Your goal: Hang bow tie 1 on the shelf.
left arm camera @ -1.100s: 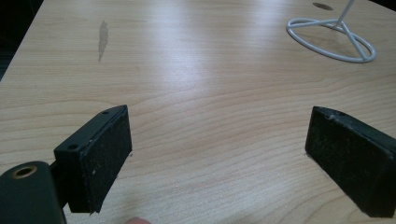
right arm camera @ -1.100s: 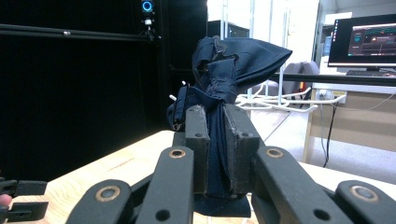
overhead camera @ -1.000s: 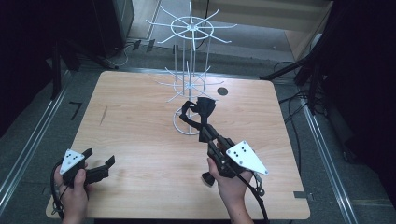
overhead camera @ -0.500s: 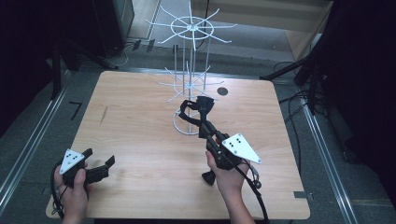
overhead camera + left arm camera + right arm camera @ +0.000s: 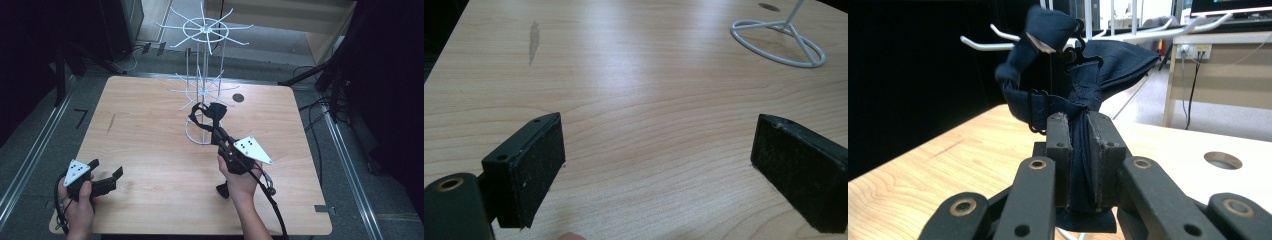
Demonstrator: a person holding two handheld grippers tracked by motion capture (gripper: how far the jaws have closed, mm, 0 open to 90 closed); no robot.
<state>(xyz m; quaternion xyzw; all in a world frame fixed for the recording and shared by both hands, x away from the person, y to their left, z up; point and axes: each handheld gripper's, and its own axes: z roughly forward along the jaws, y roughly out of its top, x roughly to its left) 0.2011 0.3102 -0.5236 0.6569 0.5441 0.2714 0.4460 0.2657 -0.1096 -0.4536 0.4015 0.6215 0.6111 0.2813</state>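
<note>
Right tool [image 5: 216,131] lowered, pinching bow tie [image 5: 1080,85]

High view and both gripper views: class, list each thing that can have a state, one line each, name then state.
Bow tie: clamped in the right gripper, held up beside the rack's arms, strap looped.
Right gripper: jaws shut on the bow tie.
Left gripper: jaws open, nothing between them, low over the table.
Wire display rack: upright on the table, arms bare.

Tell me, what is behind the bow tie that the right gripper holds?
Behind the bow tie stand white rack arms and a wooden cabinet. The rack's pole is mostly covered by the fabric.
</note>
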